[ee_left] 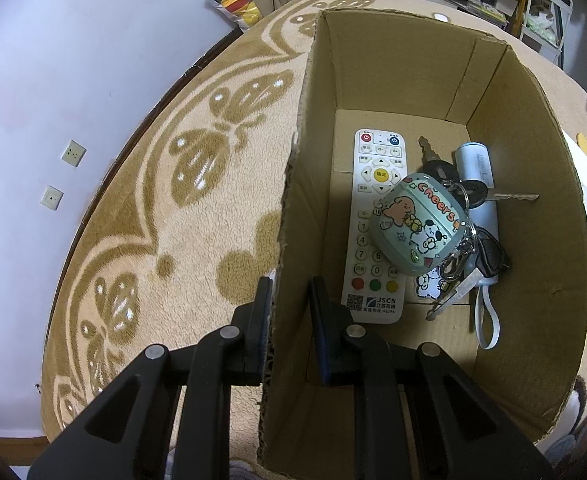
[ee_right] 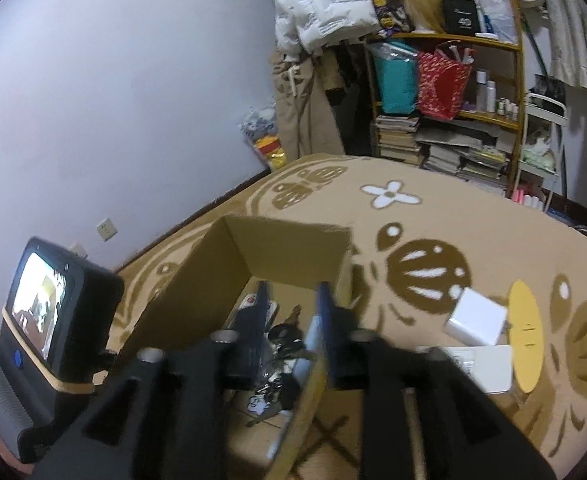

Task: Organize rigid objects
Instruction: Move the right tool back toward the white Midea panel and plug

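Black left fingers (ee_left: 289, 312) pinch the near wall of the cardboard box (ee_left: 397, 76), steadying it. Beyond them inside lie a remote (ee_left: 367, 184), a keyring pouch (ee_left: 417, 224) and a pale cylinder (ee_left: 475, 160). Right fingers (ee_right: 289, 320) hang half open, empty, over the box's right wall. Outside, to their right, a white adapter (ee_right: 477, 316) and yellow oval (ee_right: 527, 320) wait. Catching that wall could tip the box.
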Motion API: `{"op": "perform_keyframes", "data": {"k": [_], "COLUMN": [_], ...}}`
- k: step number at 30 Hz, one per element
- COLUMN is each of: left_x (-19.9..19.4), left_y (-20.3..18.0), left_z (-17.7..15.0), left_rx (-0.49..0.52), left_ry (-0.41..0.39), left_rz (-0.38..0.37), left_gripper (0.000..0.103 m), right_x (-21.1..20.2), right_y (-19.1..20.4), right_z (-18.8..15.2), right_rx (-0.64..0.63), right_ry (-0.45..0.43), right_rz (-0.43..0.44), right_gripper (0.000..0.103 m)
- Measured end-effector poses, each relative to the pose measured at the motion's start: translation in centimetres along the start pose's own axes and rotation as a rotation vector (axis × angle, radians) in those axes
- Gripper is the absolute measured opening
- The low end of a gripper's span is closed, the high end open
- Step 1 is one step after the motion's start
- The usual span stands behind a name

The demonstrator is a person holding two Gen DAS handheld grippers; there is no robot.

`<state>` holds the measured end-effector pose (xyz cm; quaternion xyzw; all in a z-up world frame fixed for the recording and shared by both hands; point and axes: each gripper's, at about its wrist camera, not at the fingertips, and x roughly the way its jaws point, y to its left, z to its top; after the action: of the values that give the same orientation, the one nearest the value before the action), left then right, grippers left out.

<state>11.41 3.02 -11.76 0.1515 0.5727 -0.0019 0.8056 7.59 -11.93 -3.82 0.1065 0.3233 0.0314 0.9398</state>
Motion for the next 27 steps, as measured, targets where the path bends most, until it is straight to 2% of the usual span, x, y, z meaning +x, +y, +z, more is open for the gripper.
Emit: {"op": "perform_keyframes", "data": {"k": [3, 6, 9, 14, 27], "left_x": [0.0, 0.0, 0.0, 0.0, 0.1], "left_y": [0.0, 0.0, 0.0, 0.0, 0.1], "left_z": [0.0, 0.0, 0.0, 0.0, 0.0], "left_rx": [-0.001, -0.002, -0.002, 0.001, 0.003], "left_ry": [0.000, 0.001, 0.000, 0.000, 0.000], "left_rz": [-0.001, -0.003, -0.002, 0.000, 0.001], "left_gripper": [0.019, 0.019, 0.019, 0.019, 0.019], "right_x": [-0.7, -0.6, -0.4, 0.3, 1.7], "right_y": [-1.6, -3.3, -4.9, -7.4, -11.6], "right_z": [0.3, 0.5, 0.6, 0.0, -1.7], "right_rx": [0.041, 0.061, 0.090, 0.156, 0.284], "right_ry": [-0.023, -0.012, 0.012, 0.067, 0.155], "right_rz": [-0.036, -0.084, -0.119, -0.154, -0.163], "right_gripper": [0.073, 0.085, 0.092, 0.095, 0.095]}}
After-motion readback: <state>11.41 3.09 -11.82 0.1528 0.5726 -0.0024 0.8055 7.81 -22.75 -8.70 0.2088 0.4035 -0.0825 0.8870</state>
